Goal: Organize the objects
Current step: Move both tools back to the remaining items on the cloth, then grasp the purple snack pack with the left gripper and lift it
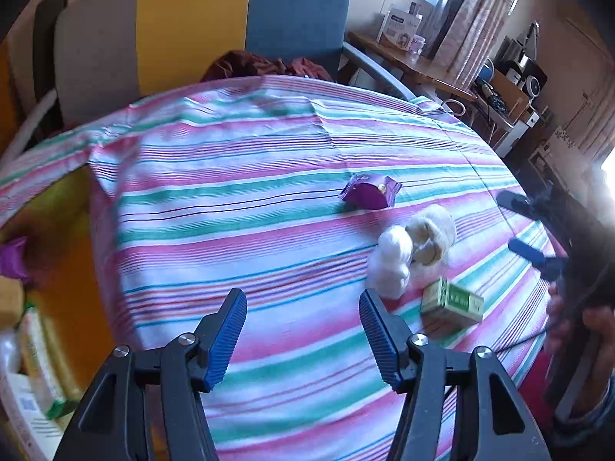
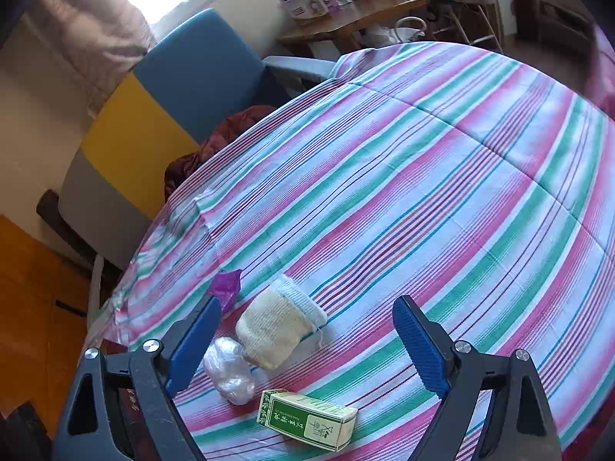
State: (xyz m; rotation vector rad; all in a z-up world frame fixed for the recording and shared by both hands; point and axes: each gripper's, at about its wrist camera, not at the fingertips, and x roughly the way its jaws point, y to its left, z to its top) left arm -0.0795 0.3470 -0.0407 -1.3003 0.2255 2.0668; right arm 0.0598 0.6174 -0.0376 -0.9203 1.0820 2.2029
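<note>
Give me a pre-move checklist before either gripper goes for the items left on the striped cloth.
1. Right gripper open and empty: ok.
2. Left gripper open, nothing between its pads: ok.
3. Green box lies flat below the right gripper, free on all sides: ok.
4. Knitted sock roll touches the clear plastic wad, so lifting one may drag the other: not ok.
5. Purple packet lies apart from the rest: ok.
6. Bin left of the table has room: cannot tell.

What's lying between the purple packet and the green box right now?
The cream knitted sock and a white plastic wad, touching each other, lie between the purple packet and green box. The left wrist view shows it best.
</note>
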